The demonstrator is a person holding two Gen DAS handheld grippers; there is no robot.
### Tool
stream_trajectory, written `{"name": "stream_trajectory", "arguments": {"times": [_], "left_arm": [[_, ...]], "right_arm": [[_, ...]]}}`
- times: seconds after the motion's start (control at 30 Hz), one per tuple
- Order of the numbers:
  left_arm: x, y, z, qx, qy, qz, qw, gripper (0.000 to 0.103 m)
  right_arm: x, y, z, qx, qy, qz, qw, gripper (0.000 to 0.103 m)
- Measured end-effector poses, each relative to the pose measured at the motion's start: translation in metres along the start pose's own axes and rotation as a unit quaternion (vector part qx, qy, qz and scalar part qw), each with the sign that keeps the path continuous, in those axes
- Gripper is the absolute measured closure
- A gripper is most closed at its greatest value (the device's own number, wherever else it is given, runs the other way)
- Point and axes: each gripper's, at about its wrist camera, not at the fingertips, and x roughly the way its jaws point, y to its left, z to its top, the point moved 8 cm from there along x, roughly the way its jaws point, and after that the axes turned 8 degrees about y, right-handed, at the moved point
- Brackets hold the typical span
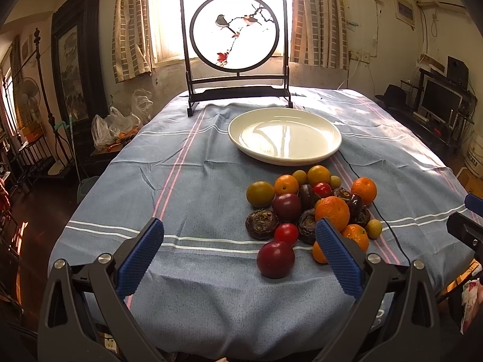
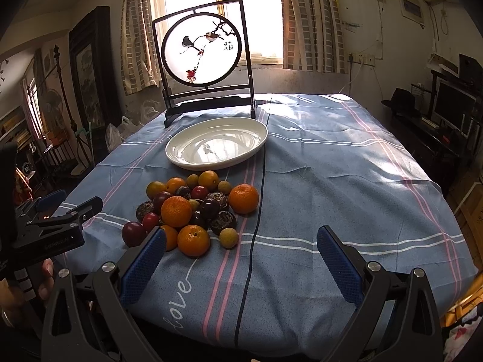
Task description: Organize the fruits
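We see the fruit pile (image 1: 314, 208) at centre right of the left wrist view and at centre left of the right wrist view (image 2: 193, 208): oranges, dark plums, red tomatoes, small yellow-green fruits and brown ridged ones, heaped and touching. One plum (image 1: 275, 259) lies at the pile's lower edge. Just above the pile stands the white plate (image 1: 241, 138), holding nothing. Both rest on the tabletop under a blue striped cloth (image 1: 181, 181). At the bottom of each frame, the left gripper (image 1: 240, 261) and the right gripper (image 2: 241, 267) stand wide open and hold nothing. A framed bird screen (image 1: 234, 39) stands behind the plate.
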Motion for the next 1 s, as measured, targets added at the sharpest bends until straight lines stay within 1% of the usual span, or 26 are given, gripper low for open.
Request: {"name": "stream_trajectory", "arguments": {"times": [1.0], "left_arm": [[0.0018, 0.0006, -0.0032, -0.001, 0.001, 0.0, 1.0, 0.004]], "right_arm": [[-0.001, 0.0001, -0.0016, -0.001, 0.0, 0.0, 1.0, 0.003]]}}
